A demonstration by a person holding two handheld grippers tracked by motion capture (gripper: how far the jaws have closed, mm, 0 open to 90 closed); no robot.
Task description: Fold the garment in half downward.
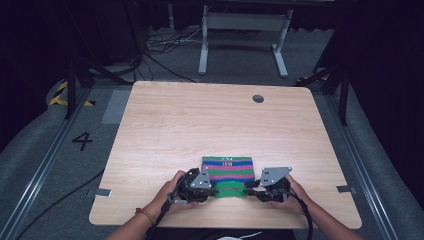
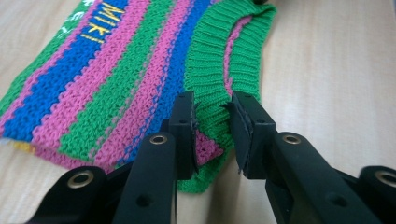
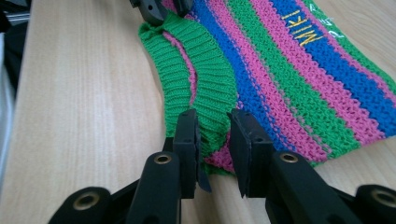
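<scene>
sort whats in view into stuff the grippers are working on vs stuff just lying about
In play:
- striped knitted sweater, folded
- its green ribbed collar
- left gripper, jaws astride the collar
- right gripper, jaws astride the collar

Lying about:
- wooden table
- table's grommet hole
- floor cables

Light wood table (image 1: 165, 125), round hole (image 1: 258, 98) nr far right edge. Grey carpet floor (image 1: 45, 150), "4" mark (image 1: 82, 141) at left. White desk frame (image 1: 245, 30), cables (image 1: 165, 45) behind.

Lab studio, black curtains (image 1: 30, 60), floor rails (image 1: 40, 165), cables (image 1: 165, 45)
</scene>
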